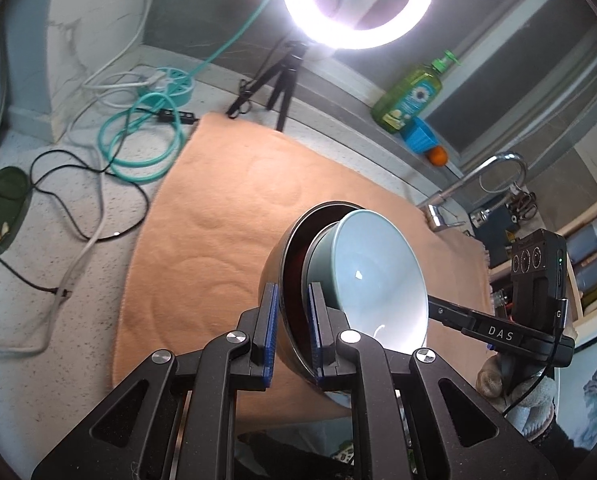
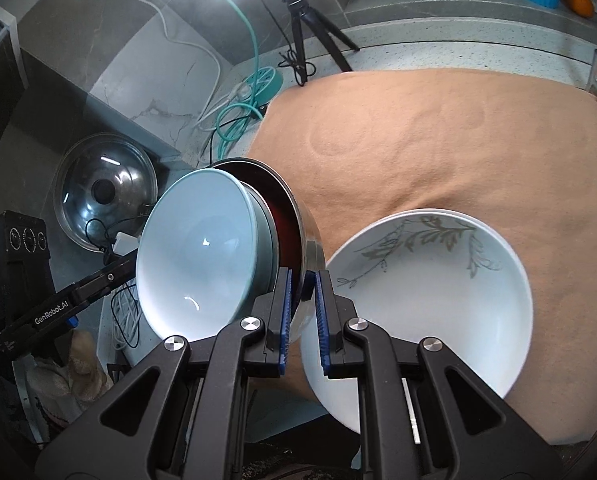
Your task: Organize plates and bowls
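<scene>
A home kitchen: speckled worktop point(image 1: 38, 360), sink faucet point(image 1: 494, 168), green dish soap bottle point(image 1: 410, 96), steel pot lid point(image 2: 104, 190) by the wall.

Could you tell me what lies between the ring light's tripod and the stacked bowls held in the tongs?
Only bare orange towel lies between the tripod and the stacked bowls; the left wrist view shows it.

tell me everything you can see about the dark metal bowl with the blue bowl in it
The dark metal bowl has a shiny steel-like outside and a dark reddish inside. It is tipped on its side above the orange towel, with the pale blue bowl nested inside. The left hand-held gripper and the right hand-held gripper each pinch its rim. The white plate lies beside it.
</scene>
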Demonstrator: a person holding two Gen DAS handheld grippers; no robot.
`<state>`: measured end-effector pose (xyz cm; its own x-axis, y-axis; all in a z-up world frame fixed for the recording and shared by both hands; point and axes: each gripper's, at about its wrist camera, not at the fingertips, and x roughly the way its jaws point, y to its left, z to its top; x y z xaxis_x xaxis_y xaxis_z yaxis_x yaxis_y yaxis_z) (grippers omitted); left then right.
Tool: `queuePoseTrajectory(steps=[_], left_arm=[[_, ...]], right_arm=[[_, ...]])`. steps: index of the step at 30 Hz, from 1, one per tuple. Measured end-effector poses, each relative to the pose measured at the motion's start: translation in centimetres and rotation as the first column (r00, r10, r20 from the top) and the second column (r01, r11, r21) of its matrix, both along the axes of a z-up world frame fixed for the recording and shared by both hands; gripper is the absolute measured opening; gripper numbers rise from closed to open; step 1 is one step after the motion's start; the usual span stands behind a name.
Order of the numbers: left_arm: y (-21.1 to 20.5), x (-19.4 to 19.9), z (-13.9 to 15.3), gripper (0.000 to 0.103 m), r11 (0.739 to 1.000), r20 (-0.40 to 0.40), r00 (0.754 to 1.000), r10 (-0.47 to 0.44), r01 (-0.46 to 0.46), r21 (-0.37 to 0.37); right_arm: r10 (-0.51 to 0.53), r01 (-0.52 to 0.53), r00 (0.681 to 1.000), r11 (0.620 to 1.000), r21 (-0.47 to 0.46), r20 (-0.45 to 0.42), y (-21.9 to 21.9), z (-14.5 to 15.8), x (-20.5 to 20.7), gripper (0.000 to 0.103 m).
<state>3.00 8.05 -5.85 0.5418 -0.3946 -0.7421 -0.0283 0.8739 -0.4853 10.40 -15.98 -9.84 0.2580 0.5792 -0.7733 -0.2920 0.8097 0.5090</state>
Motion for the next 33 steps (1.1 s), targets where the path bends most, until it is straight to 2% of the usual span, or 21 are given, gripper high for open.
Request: queuePoseTrajectory(steps=[7, 8, 9, 10, 14, 15, 16, 18, 21, 24, 27, 33], left_arm=[[-3.3, 0.6, -0.5, 0.012, 0.998, -0.003, 0.998, -0.067, 0.067, -0.013], [-3.7, 0.6, -0.6, 0.008, 0.997, -0.002, 0.997, -0.075, 0.075, -0.017], [-4.2, 0.7, -0.7, 0.000, 0.995, -0.002, 0.996, -0.095, 0.094, -0.042], [-4.8, 0.8, -0.8, 0.000, 0.994, -0.003, 0.995, -0.103, 0.103, -0.043], [-6.9, 1.9, -1.5, 0.000, 0.992, 0.045, 0.991, -0.126, 0.126, 0.021], [-6.6, 3.1, -2.6, 0.000, 0.994, -0.006, 0.995, -0.098, 0.098, -0.043], [-6.5, 3.6, -3.0, 0.000, 0.992, -0.005, 0.997, -0.076, 0.075, -0.098], [-7.4, 3.9, -2.8, 0.000, 0.995, 0.011, 0.995, -0.099, 0.100, -0.027], [-7.6, 4.4, -3.8, 0.000, 0.993, -0.013, 0.995, -0.097, 0.096, -0.063], [-8.3, 4.5, -3.8, 0.000, 0.992, -0.009, 0.993, -0.119, 0.118, -0.033], [-8.0, 4.7, -3.9, 0.000, 0.991, -0.024, 0.992, -0.126, 0.125, -0.049], [-8.5, 4.8, -3.7, 0.000, 0.991, -0.023, 0.991, -0.130, 0.129, -0.035]], right_arm=[[-0.057, 0.057, 0.998, 0.998, -0.015, 0.005, -3.7, 0.3, -0.9, 0.012], [-0.069, 0.069, 0.998, 0.997, -0.016, 0.004, -4.5, 0.2, -1.0, 0.012], [-0.077, 0.077, 0.997, 0.997, -0.008, 0.002, -5.0, 0.1, -1.1, 0.012], [-0.083, 0.083, 0.997, 0.997, -0.004, -0.003, -5.5, 0.1, -1.2, 0.012], [-0.135, 0.136, 0.990, 0.990, -0.034, 0.039, -7.0, -0.3, -1.1, 0.011], [-0.140, 0.142, 0.989, 0.989, -0.050, 0.043, -7.0, -0.6, -0.5, 0.011], [-0.158, 0.159, 0.987, 0.987, -0.039, 0.028, -7.2, -0.9, -0.1, 0.010], [-0.184, 0.184, 0.983, 0.983, -0.010, 0.007, -7.8, -1.6, 0.3, 0.009], [-0.168, 0.168, 0.986, 0.985, -0.033, 0.008, -7.5, -2.6, -0.4, 0.008], [-0.162, 0.161, 0.987, 0.987, -0.025, -0.020, -7.9, -3.5, -0.8, 0.008], [-0.165, 0.164, 0.986, 0.986, -0.028, -0.013, -8.0, -3.3, -0.8, 0.008], [-0.158, 0.157, 0.987, 0.987, -0.032, -0.018, -8.1, -3.2, -0.5, 0.008]])
